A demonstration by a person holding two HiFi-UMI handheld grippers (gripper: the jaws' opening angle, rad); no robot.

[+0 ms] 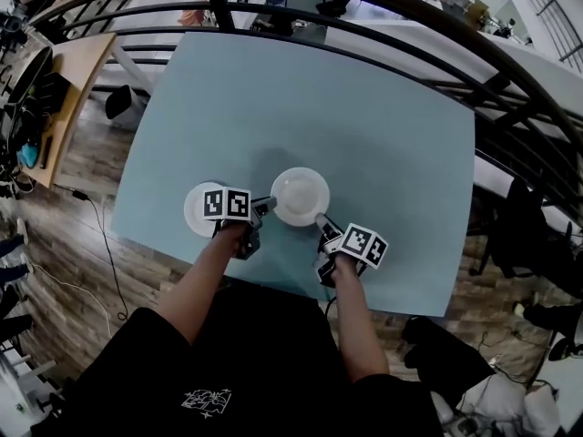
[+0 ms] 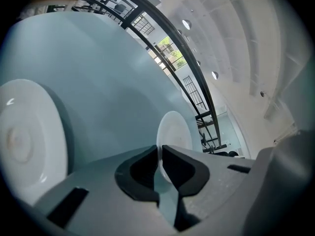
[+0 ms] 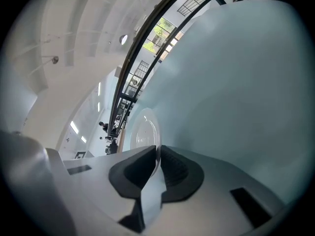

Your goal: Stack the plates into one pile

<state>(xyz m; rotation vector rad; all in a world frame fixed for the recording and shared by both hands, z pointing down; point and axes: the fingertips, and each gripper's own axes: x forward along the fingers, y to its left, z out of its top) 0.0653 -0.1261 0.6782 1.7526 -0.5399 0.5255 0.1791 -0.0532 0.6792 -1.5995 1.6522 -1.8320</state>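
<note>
Surface: pale blue-green table, matte and smooth, rectangular with softly rounded corners. A wood-plank floor surrounds it, and a curved black metal railing runs beyond the far edge.

Plates: two, both plain white, round, glossy and shallow, each with a slightly raised rim.

- Plate A: over the front-middle of the table, gripped on two sides. A soft grey shadow falls on the table to its upper left, so it looks lifted clear of the top. No contact with plate B seen.
- Plate B: flat on the table just left of plate A, partly hidden under the left gripper's marker cube. In the left gripper view it fills the left side as a broad white disc with a faint circular well.

Left gripper: grey moulded body, dark contoured pads. Jaws narrow, pinched on plate A's left rim. In its own view the thin white edge of the plate runs straight into the slit between the pads.

Right gripper: same build, with one pad finely ridged. Jaws narrow, clamped on plate A's near-right rim. In its own view the plate is seen almost edge-on, with a sheen on its face.
</note>
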